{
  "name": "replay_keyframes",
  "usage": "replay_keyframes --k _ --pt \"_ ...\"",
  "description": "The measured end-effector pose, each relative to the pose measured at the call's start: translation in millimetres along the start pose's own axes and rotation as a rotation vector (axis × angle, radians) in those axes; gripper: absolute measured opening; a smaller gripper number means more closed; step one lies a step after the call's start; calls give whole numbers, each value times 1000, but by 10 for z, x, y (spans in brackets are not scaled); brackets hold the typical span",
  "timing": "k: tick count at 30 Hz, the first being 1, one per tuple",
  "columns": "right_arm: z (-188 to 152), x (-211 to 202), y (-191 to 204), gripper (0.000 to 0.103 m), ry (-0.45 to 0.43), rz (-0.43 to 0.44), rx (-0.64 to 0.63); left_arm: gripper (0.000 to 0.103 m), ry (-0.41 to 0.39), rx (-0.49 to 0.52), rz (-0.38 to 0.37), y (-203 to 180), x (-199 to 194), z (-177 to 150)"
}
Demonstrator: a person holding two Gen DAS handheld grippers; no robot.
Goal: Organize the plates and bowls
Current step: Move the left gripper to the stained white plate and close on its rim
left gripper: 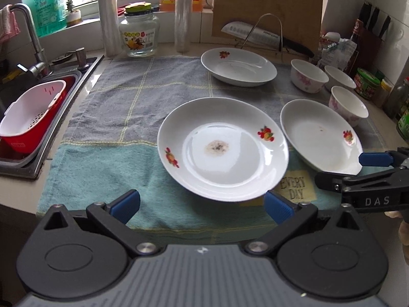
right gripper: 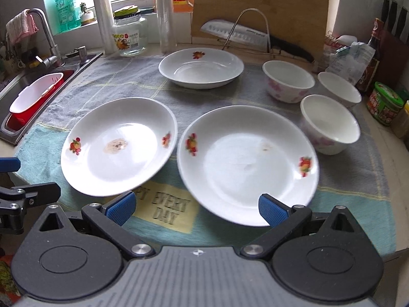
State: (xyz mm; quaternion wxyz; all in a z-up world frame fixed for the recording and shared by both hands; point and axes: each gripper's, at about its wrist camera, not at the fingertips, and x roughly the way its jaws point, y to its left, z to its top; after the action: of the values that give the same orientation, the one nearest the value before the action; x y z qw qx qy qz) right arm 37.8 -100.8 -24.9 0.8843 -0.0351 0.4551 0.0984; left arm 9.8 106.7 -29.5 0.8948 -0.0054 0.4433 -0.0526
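Note:
Three white plates with fruit prints lie on a towel-covered counter. The stained near-left plate [left gripper: 222, 148] [right gripper: 118, 145] sits just ahead of my open, empty left gripper [left gripper: 202, 207]. The near-right plate [left gripper: 320, 136] [right gripper: 249, 163] sits just ahead of my open, empty right gripper [right gripper: 195, 209], whose right finger is by its near rim. A third plate [left gripper: 239, 66] [right gripper: 200, 67] lies at the back. Three white bowls with pink flowers [left gripper: 308, 75] [left gripper: 349, 105] [right gripper: 287, 80] [right gripper: 329, 124] [right gripper: 340, 88] stand at the right. The right gripper [left gripper: 340, 168] also shows in the left wrist view.
A sink with a red and white colander [left gripper: 30, 117] is at the left. A glass jar [left gripper: 139, 34], paper rolls, a knife on a wire rack [left gripper: 258, 34] and a cutting board line the back. Bottles and jars [right gripper: 383, 102] crowd the right edge.

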Motion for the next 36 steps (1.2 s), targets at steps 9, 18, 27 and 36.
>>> replay_keyframes --k 9,18,27,36 --pt "-43 275 392 103 55 -10 11 102 49 64 -58 377 208 117" --pt "-106 436 715 103 66 22 -4 102 60 135 -104 635 395 318" --pt "-77 614 901 103 61 27 -41 102 70 209 -157 691 618 537" --pt "-33 739 953 103 55 15 -86 102 117 286 -236 503 945 708"
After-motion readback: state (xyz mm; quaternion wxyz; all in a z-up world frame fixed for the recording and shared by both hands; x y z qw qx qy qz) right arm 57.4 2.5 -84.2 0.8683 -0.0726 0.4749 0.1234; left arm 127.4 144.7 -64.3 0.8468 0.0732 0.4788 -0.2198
